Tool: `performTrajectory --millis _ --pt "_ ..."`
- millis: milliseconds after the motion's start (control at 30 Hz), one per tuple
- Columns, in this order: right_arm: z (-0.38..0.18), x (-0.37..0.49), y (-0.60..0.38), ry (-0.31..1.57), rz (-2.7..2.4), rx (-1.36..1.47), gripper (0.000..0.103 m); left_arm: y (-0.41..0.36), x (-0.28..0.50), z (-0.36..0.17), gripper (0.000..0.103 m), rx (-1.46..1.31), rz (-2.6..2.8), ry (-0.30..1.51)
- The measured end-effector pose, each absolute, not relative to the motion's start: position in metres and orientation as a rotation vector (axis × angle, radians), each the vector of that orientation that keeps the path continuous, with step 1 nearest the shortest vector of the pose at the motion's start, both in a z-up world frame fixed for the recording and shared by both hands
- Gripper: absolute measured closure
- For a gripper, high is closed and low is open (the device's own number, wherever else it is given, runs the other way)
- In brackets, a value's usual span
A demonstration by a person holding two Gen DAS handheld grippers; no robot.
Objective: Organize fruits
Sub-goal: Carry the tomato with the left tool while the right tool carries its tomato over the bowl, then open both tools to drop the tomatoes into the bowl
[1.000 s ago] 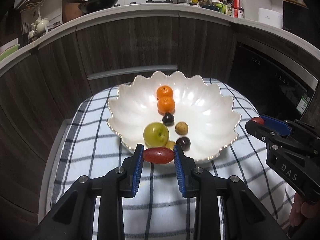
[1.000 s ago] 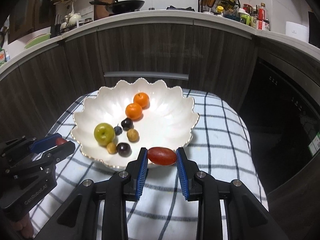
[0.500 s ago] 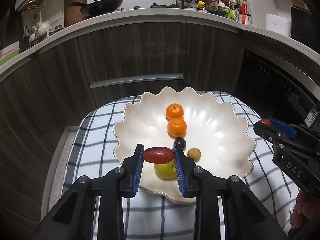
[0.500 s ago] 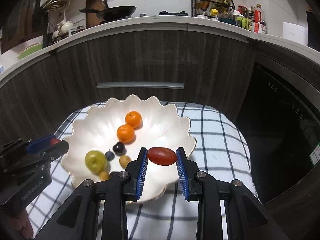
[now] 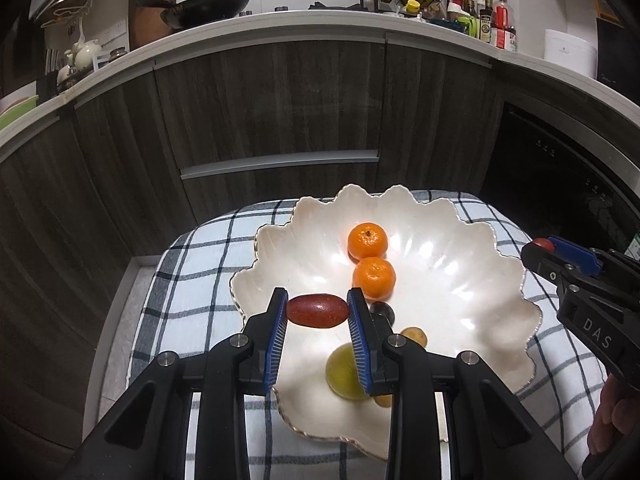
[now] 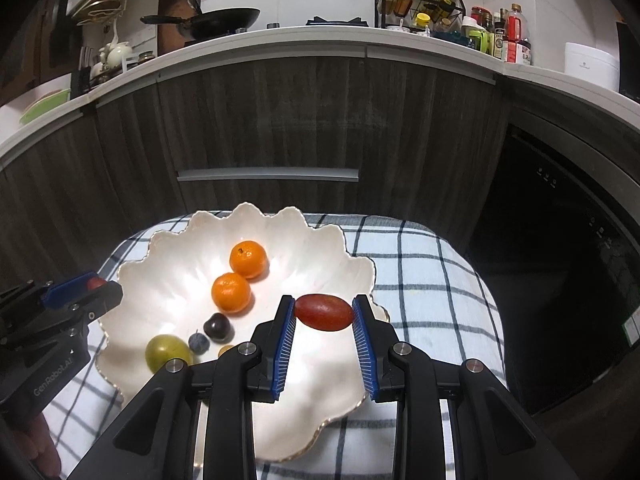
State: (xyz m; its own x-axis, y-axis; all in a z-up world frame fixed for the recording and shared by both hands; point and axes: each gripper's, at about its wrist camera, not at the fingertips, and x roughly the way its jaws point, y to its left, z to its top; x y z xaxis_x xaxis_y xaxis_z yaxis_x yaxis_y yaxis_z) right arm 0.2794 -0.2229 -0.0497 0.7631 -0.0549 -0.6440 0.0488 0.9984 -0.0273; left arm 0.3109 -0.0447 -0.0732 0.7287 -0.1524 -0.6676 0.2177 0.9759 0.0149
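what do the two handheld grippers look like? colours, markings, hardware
Both the left gripper and the right gripper are matte black angular frames with silver round bolt heads and blue ribbed pads lining the jaws. The left gripper's body reads "GenRobot.AI" in white; the right one shows "DAS". No cables or sleeves are visible. Bare skin of the person's fingers shows at each handle.

Your bowl sits on the cloth, before the cabinets. In it, two mandarins lie behind the apple and plums.

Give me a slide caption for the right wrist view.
Right gripper holds a red oval fruit over the scalloped white bowl.
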Motion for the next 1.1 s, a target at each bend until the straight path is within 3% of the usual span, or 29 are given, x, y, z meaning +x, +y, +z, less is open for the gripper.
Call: performTrajectory --millis 700,733,800,900,1033,1100 --pt "-0.076 0.31 -0.226 0.797 -0.071 -0.002 0.072 -0.042 0.339 -0.096 0.072 0.077 -0.196 0.801" --pt "-0.077 0.311 -0.227 0.8 -0.072 0.0 0.072 -0.043 0.339 -0.096 0.07 0.079 -0.197 0.803" --pt "-0.078 0.311 -0.227 0.803 -0.072 0.003 0.072 -0.043 0.338 -0.096 0.055 0.085 -0.191 0.798" --pt "-0.078 0.31 -0.225 0.808 -0.065 -0.01 0.071 -0.042 0.336 -0.095 0.049 0.088 -0.184 0.792" --pt "-0.075 0.307 -0.224 0.799 -0.076 -0.023 0.048 -0.04 0.335 -0.093 0.045 0.089 -0.177 0.788" --pt "-0.072 0.304 -0.224 0.781 -0.083 -0.024 0.041 -0.04 0.333 -0.091 0.04 0.092 -0.175 0.781"
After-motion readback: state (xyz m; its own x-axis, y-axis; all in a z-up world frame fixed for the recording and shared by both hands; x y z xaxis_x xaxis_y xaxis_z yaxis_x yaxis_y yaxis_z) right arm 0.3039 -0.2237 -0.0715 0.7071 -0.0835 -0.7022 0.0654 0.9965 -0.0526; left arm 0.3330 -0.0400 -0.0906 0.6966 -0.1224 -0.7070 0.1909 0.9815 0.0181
